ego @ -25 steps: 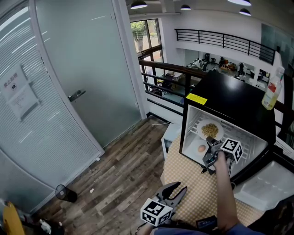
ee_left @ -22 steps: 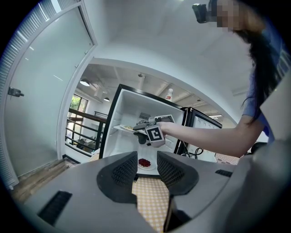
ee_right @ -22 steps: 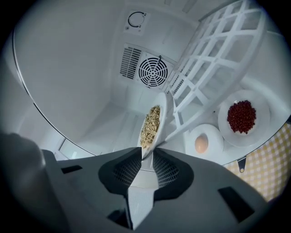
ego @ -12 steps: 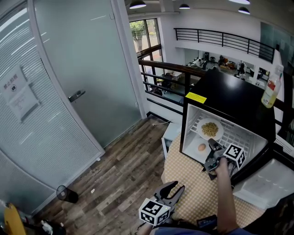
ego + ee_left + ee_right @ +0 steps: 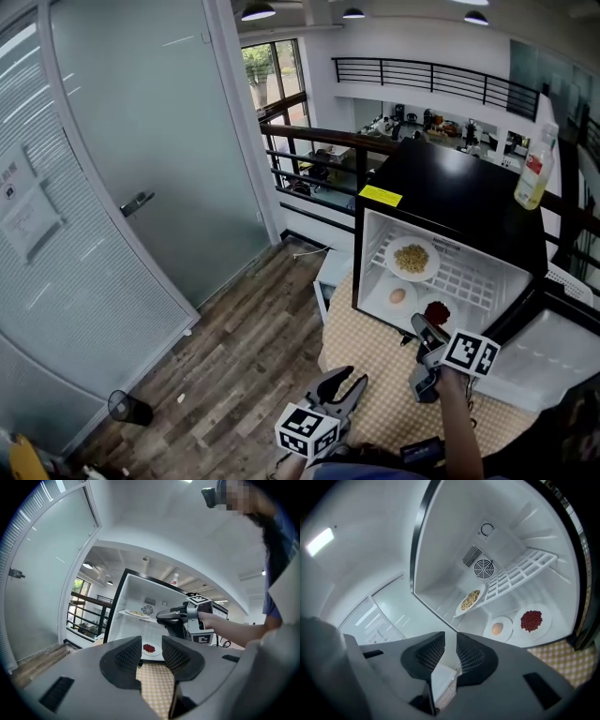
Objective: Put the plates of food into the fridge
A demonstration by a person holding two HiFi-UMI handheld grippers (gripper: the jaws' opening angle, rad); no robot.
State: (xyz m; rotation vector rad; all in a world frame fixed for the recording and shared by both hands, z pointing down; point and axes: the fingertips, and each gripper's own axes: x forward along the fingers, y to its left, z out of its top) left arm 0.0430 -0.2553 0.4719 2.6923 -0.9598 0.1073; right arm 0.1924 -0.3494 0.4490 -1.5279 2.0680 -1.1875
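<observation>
**Three plates in fridge, both grippers empty**

We see the fridge (image 5: 450, 202) open: black shell, smooth white plastic liner. All three round white plates are inside. The shelf plate (image 5: 470, 600) sits on the white wire shelf (image 5: 520, 573) with a pale heap of food on it, noodles or grain, too small for us to call. The egg plate (image 5: 498, 629) and the red-bean plate (image 5: 531, 620) lie flat on the liner floor, side by side. Our read: low plates fit under the shelf, and the flat floor seats them stably.

The right gripper (image 5: 422, 328) hovers just outside the opening, above the checked cloth (image 5: 375, 384), pointed in at the plates. Its jaws stand a narrow gap apart, cross-hatched faces, nothing between them. The left gripper (image 5: 349, 378) hangs low by the body, well apart from the fridge, jaws spread and also empty. It's probably parked there to keep the doorway clear.

Placing looks done to us. The door (image 5: 553, 361) is open, so closing is likely next. A bottle (image 5: 531, 173) stands upright on the fridge top.
</observation>
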